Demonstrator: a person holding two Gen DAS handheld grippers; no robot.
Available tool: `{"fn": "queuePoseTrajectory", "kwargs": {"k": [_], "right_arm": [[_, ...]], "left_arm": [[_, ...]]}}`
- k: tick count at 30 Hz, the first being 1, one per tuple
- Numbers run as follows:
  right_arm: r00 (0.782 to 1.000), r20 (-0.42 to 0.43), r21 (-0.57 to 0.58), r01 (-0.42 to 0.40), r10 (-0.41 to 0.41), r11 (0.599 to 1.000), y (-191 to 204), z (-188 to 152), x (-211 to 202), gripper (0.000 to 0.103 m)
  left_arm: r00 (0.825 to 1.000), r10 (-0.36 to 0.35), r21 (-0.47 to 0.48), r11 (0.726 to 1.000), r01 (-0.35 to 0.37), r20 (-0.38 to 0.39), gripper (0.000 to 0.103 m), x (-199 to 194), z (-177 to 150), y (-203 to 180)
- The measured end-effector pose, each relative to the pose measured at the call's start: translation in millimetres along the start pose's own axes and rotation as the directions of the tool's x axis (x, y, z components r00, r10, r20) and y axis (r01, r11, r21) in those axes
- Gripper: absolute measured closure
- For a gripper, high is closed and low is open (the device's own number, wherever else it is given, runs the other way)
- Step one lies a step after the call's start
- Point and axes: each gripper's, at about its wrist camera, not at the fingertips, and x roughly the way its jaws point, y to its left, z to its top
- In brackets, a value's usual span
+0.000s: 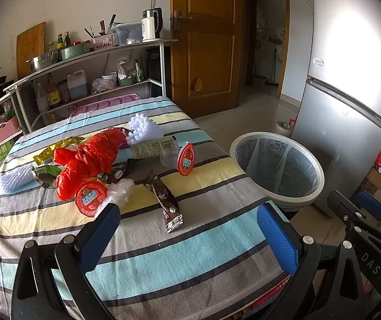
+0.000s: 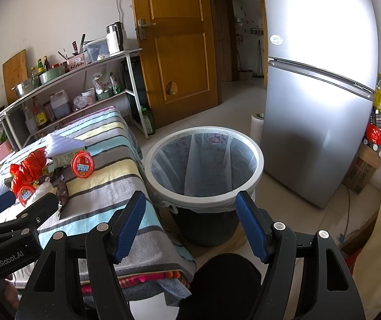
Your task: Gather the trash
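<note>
Trash [image 1: 91, 160] lies heaped ahead of the left gripper [image 1: 187, 237], fingers wide, empty; right gripper [image 2: 190, 224], equally wide, faces the lined bin [image 2: 203, 160], seemingly ready to receive.

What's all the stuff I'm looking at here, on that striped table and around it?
Striped cloth: one, blue, yellow and grey, covering the table.
Red plastic bag: one, crumpled, mid-table.
Round red lids: two, one standing on edge, one near the front.
Brown wrapper: one, nearest the left gripper.
White foam netting: one, far side of the pile.
Trash bin: one, white-rimmed with a clear liner, on the floor beside the table.
Fridge: one, silver, behind the bin.
Door: one, brown wood.
Left gripper: blue pads, open, over the table.
Right gripper: blue pads, open, before the bin.
</note>
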Motion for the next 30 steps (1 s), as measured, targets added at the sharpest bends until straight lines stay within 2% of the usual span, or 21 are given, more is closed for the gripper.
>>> {"fn": "queuePoseTrajectory", "kwargs": {"k": [30], "right_arm": [[1.000,0.000,-0.002,0.001,-0.001,1.000,0.6,-0.4,0.5,0.033]], "left_arm": [[1.000,0.002,-0.005,1.000,-0.002,-0.003,0.000,-1.3,-0.1,4.2]]}}
